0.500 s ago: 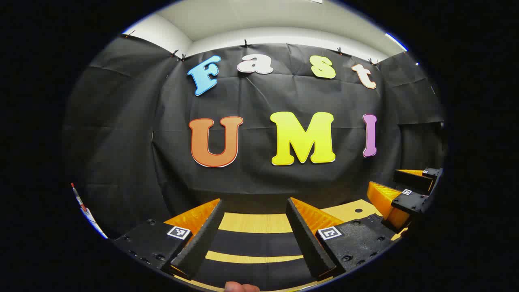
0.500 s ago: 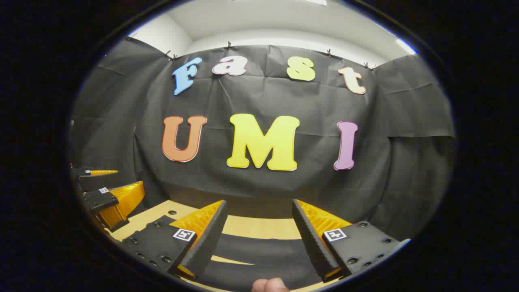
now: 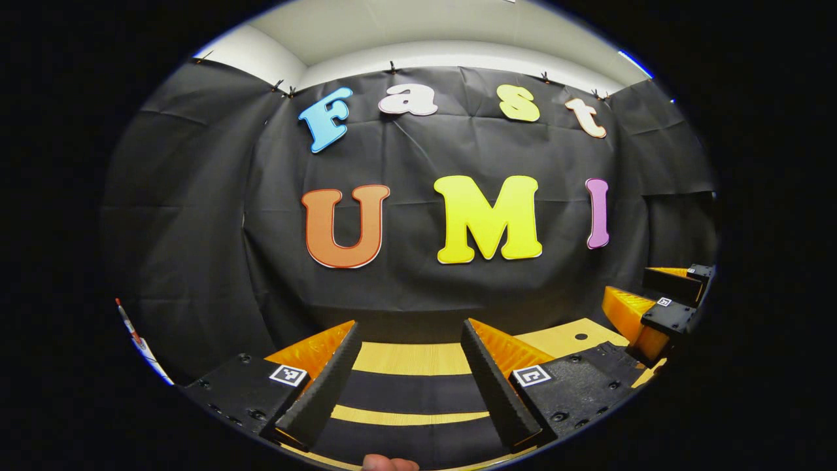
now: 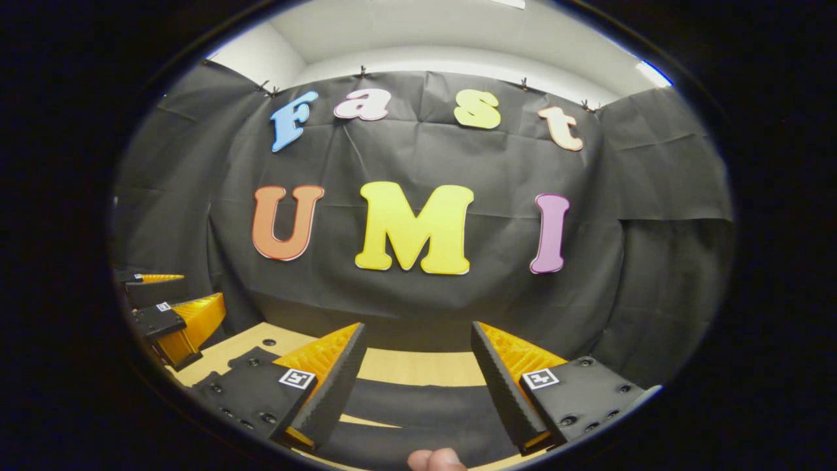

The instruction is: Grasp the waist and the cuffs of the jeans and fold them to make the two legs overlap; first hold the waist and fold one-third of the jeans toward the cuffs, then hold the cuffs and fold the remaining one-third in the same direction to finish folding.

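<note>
Black jeans (image 3: 412, 392) lie across the wooden table (image 3: 409, 358) as dark bands with strips of wood between them. My left gripper (image 3: 409, 332) hovers low over them, open, with nothing between its black-and-orange fingers (image 3: 320, 386). In the right gripper view the jeans (image 4: 418, 400) lie the same way under my right gripper (image 4: 418, 330), which is also open and holds nothing. The right gripper (image 3: 660, 307) shows at the right edge of the left gripper view. The left gripper (image 4: 176, 314) shows at the left edge of the right gripper view.
The black cloth wall (image 3: 418, 288) stands close behind the table's far edge. A small hole (image 3: 580, 337) marks the tabletop at the right. A person's fingertip (image 3: 389, 463) peeks in at the bottom, and another fingertip (image 4: 435, 458) does in the right gripper view.
Both views have shifted slightly. The right gripper has drifted a little rightward and up in the left gripper view. Both grippers stay open.
</note>
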The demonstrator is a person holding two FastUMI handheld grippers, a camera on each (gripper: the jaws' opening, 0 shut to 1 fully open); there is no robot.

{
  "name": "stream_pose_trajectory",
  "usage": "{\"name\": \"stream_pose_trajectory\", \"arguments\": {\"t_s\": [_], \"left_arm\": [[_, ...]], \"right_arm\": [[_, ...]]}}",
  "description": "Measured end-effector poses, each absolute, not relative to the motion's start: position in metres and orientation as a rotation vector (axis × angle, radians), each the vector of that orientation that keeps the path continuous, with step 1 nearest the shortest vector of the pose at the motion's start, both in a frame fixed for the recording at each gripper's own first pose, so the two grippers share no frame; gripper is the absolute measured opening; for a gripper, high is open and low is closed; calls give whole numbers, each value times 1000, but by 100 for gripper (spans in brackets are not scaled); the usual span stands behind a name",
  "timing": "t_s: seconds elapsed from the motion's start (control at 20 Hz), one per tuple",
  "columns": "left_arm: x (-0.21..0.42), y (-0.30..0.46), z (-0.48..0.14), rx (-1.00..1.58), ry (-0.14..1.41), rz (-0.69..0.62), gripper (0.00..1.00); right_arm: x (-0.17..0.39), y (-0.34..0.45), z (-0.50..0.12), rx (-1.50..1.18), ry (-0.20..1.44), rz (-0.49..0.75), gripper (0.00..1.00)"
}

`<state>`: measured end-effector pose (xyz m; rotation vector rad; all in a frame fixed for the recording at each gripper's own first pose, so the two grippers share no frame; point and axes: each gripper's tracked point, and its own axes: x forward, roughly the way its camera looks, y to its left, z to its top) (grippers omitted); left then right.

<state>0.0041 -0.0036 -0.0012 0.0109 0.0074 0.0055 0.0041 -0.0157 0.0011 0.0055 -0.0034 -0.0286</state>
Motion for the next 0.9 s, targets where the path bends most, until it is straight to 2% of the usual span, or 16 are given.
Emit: {"name": "stream_pose_trajectory", "arguments": {"t_s": [0.3, 0.55, 0.9], "left_arm": [[11, 6, -5, -1, 26, 34, 98], [19, 48, -31, -56, 107, 125, 98], [-11, 142, -134, -380, 380, 283, 99]], "right_arm": [[11, -35, -9, 8, 25, -44, 99], [23, -91, -28, -2, 79, -102, 99], [13, -218, -106, 69, 325, -215, 99]]}}
